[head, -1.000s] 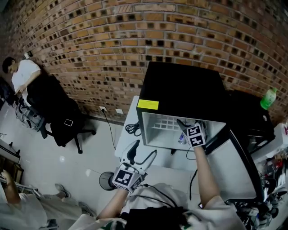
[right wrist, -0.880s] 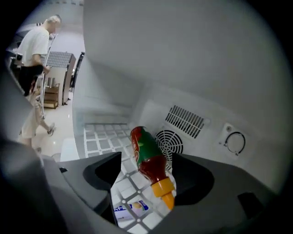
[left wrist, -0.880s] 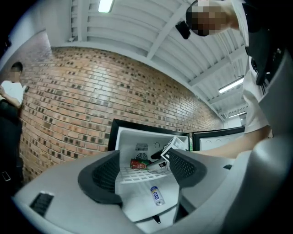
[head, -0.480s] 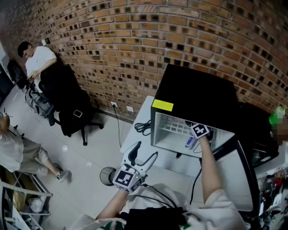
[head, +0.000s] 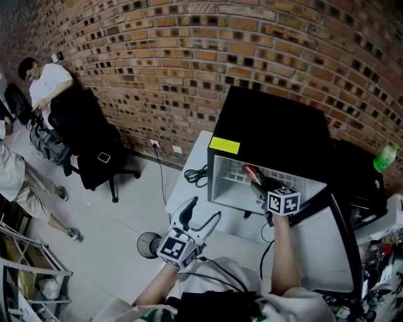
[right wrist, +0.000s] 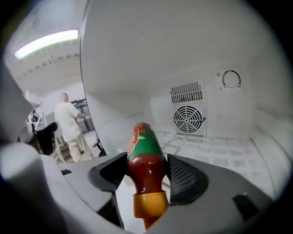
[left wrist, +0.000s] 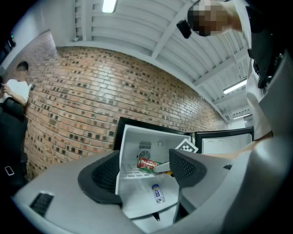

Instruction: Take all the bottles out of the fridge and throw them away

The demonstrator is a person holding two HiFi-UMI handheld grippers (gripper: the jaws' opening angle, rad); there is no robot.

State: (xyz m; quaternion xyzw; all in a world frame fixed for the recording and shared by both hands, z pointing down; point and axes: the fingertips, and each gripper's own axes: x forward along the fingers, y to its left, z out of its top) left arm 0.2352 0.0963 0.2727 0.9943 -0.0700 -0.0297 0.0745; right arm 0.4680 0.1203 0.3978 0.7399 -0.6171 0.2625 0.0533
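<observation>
The right gripper pinches a red, green-labelled plastic sauce bottle with an orange cap inside the black, white-lined mini fridge.
Its jaws have just been closing on it; the left gripper stands spread and empty.

Light: bright, from ceiling tubes
Fridge interior: evenly lit, pale
Edges: fisheye bending, dark corners
Foreground: soft

A red brick wall backs the pale glossy floor; a black office chair stands beside it, strip light overhead
</observation>
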